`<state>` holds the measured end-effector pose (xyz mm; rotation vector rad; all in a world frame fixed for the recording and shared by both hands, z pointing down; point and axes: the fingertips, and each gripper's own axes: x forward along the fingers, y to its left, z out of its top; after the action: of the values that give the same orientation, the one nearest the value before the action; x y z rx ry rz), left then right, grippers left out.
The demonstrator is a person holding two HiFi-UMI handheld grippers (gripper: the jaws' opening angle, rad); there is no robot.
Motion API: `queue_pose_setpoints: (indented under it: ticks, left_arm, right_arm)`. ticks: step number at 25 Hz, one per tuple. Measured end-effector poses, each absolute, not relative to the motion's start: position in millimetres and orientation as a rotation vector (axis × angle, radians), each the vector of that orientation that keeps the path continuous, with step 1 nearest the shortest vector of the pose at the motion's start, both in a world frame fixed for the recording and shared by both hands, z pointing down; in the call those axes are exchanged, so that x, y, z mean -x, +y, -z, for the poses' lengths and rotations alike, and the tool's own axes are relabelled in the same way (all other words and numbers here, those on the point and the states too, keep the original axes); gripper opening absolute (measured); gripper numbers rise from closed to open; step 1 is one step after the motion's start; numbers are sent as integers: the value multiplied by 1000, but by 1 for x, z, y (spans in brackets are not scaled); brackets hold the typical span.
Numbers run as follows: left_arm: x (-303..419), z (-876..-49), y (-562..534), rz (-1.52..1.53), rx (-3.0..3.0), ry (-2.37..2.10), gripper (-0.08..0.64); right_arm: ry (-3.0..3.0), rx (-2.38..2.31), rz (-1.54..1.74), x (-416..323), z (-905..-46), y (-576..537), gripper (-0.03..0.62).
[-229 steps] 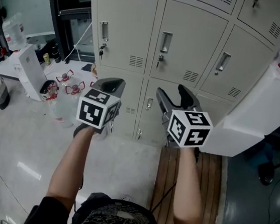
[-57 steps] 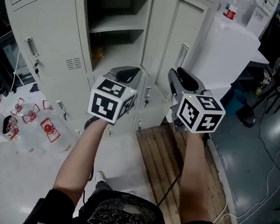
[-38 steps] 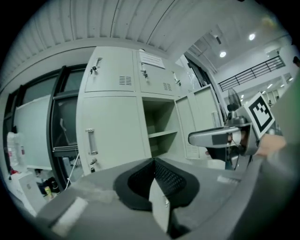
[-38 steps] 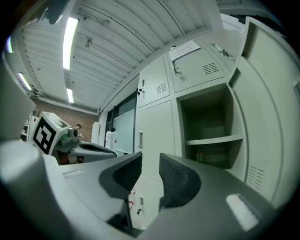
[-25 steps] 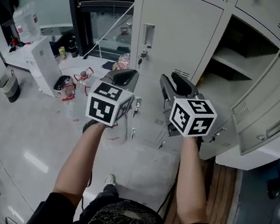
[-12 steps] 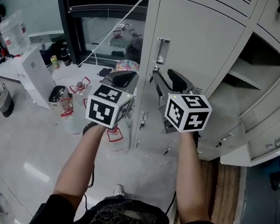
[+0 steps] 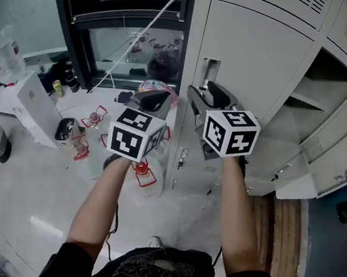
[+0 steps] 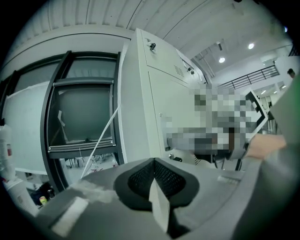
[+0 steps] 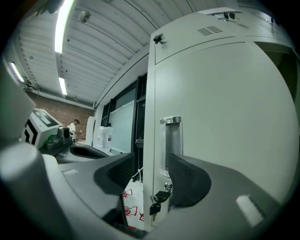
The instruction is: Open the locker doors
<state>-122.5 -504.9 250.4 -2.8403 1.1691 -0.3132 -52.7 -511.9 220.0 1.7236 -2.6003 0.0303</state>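
The beige locker bank point(image 7: 266, 46) fills the upper right of the head view. Its left door point(image 9: 211, 117) is closed, with a metal recessed handle point(image 7: 210, 67) point(image 9: 171, 140) and a key with a dark fob point(image 9: 157, 201) hanging from the lock below. To the right, a compartment point(image 7: 310, 98) stands open. My right gripper point(image 7: 202, 96) point(image 9: 151, 164) is just short of that handle, its jaws opening, with the door's left edge and the handle seen through the gap and nothing pressed between them. My left gripper point(image 7: 156, 99) point(image 8: 153, 171) hangs beside it to the left, shut and empty.
Swung-out locker doors point(image 7: 340, 161) jut out at the right. Water bottles with red carry handles point(image 7: 94, 122) and a white box point(image 7: 30, 108) stand on the floor at left. A black-framed glass wall point(image 7: 131, 23) lies left of the lockers. A wooden pallet point(image 7: 280, 242) lies lower right.
Both grippers have shifted left along the lockers and the right one has come closer to the closed door's handle. Its jaws stand wider apart than before.
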Motion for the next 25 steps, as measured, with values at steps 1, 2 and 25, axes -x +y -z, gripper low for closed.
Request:
queue_pose_setpoints:
  ticks: [1,2,25]
  left_arm:
    - [124,-251,-507,312,2843,1161,3]
    - [125,-251,-509,311,2846,1155,3]
    - [131,-257,-489,278,2885,1134,3]
  right_arm:
    - [-2595,-1732,-37,52,-221,-515,213]
    - [-2588,-1738,-39,53,-221,-518,215]
    - [-2590,-1665,-55,68,-227,-504,216]
